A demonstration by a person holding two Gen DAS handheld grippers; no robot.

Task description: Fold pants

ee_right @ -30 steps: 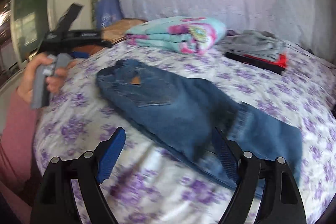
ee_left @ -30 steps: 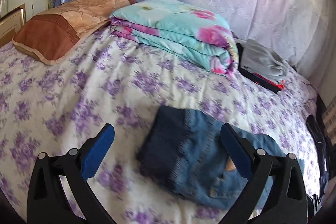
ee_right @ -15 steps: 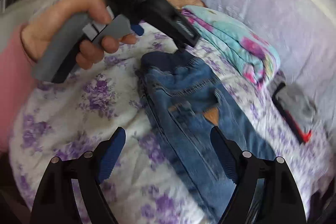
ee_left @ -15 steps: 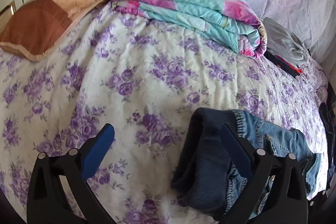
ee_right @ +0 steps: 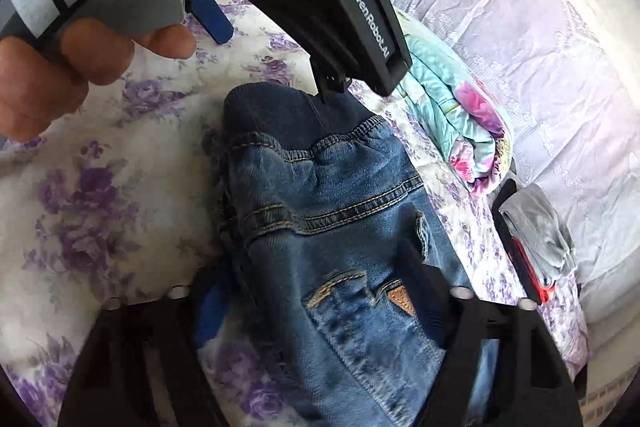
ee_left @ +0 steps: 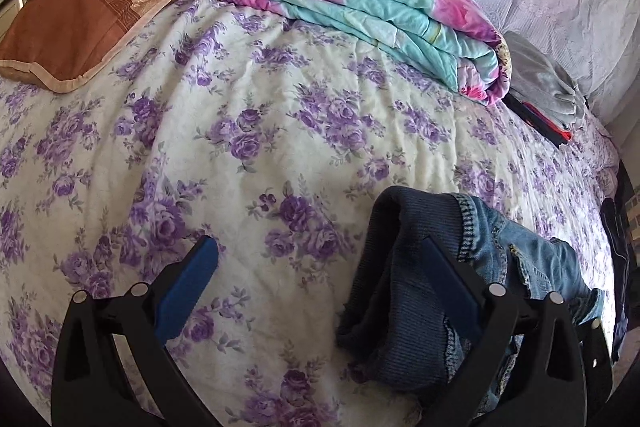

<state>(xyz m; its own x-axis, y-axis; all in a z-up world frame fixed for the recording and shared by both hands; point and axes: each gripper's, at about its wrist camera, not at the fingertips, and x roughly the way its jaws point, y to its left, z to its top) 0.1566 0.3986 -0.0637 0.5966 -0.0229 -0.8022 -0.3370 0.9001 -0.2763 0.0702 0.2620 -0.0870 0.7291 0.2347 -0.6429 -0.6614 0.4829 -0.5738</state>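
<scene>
Straddling the jeans (ee_right: 336,227) on the bed (ee_left: 280,131), my right gripper (ee_right: 320,311) has been closing, pads not clearly pressing. My left gripper (ee_left: 320,291) gapes, one finger (ee_left: 452,291) over the waistband.

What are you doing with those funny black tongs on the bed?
A person is folding blue denim jeans on the purple-flowered bedspread, with black tongs in each hand. The left tongs are open, one blue-padded finger over the dark ribbed waistband. The right tongs have just been closing around the jeans near the back pocket. A folded turquoise floral quilt sits farther back.
</scene>
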